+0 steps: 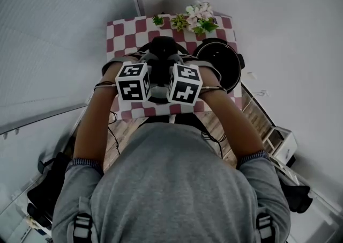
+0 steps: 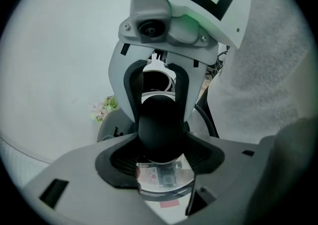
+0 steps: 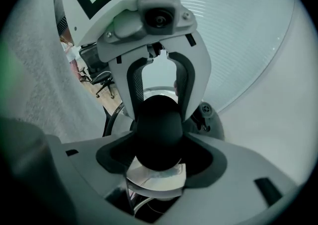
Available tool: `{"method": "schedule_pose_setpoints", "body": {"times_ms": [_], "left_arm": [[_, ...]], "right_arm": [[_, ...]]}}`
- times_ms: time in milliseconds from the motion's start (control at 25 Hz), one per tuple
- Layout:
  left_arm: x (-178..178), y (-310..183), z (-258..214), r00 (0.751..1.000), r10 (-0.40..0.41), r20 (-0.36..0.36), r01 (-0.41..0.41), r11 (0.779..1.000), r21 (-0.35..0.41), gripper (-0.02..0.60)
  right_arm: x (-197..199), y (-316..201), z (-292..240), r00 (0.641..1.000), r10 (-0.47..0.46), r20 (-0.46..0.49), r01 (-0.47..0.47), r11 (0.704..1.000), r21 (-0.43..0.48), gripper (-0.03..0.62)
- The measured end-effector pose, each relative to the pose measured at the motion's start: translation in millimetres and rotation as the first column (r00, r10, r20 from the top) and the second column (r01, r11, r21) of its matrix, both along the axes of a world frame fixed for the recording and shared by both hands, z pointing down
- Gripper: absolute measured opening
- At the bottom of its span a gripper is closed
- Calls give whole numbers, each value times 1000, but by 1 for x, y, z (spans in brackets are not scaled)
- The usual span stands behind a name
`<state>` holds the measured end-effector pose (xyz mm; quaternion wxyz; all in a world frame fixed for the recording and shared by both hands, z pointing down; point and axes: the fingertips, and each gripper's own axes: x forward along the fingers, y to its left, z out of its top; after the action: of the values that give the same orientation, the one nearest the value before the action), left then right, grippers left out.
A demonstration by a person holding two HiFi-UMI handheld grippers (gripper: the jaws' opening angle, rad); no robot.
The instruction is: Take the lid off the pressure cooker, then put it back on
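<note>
Both grippers hold the pressure cooker's lid by its black knob (image 2: 159,129), one from each side. My left gripper (image 2: 159,142) is shut on the knob, and the silver lid top (image 2: 161,179) with its stickers shows below. My right gripper (image 3: 158,142) is shut on the same knob (image 3: 159,132), with the shiny lid (image 3: 154,177) beneath. In the head view the two marker cubes (image 1: 134,82) (image 1: 185,83) sit side by side above the table's near edge, with the dark lid (image 1: 161,49) just beyond them. The open cooker pot (image 1: 217,65) stands to the right on the table.
The small table (image 1: 120,30) has a red and white checked cloth. Potted plants and flowers (image 1: 195,19) line its far edge. Cables hang off the near side, and a wooden shelf unit (image 1: 278,140) stands at the right on the floor.
</note>
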<state>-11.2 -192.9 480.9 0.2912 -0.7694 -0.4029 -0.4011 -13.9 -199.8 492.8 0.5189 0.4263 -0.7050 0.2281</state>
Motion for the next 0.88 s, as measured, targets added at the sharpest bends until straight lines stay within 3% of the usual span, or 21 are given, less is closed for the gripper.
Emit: {"method": "schedule_pose_setpoints", "body": {"times_ms": [880], "left_arm": [[112, 116, -23, 977, 211, -40, -210, 977, 37, 298]], "right_arm": [[114, 116, -22, 979, 202, -28, -202, 979, 17, 291]]}}
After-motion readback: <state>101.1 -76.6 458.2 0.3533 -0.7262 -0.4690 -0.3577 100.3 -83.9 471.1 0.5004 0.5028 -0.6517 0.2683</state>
